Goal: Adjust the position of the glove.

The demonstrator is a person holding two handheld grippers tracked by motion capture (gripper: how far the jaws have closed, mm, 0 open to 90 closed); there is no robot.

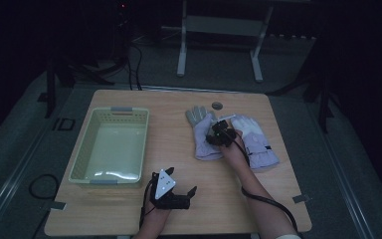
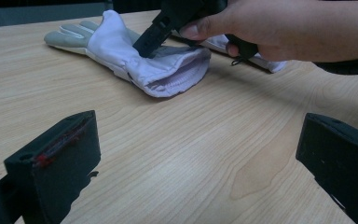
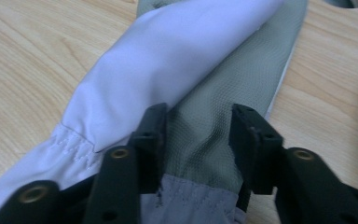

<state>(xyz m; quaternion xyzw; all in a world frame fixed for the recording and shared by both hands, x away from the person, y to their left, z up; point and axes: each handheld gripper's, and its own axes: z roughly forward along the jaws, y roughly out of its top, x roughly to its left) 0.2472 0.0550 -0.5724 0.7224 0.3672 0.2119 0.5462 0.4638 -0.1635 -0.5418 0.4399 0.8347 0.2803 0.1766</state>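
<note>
right gripper (image 3: pixel 198 135) jaws part-open, pressed on glove (image 3: pixel 182 70) | left gripper (image 2: pixel 200 163) jaws spread wide, empty | wooden table (image 1: pixel 229 199), dark room

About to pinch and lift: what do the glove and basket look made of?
Glove: looks like soft woven fabric, smooth lilac shell, grey textured grip palm, visible stitching. Basket: seems rigid pale plastic, with perforated lattice walls.

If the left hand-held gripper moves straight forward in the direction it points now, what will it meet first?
Probably bare table first, then the open cuff of the nearer glove, where the right hand-held gripper is pressing. The left hand-held gripper is open. How far the cuff lies is unclear.
</note>
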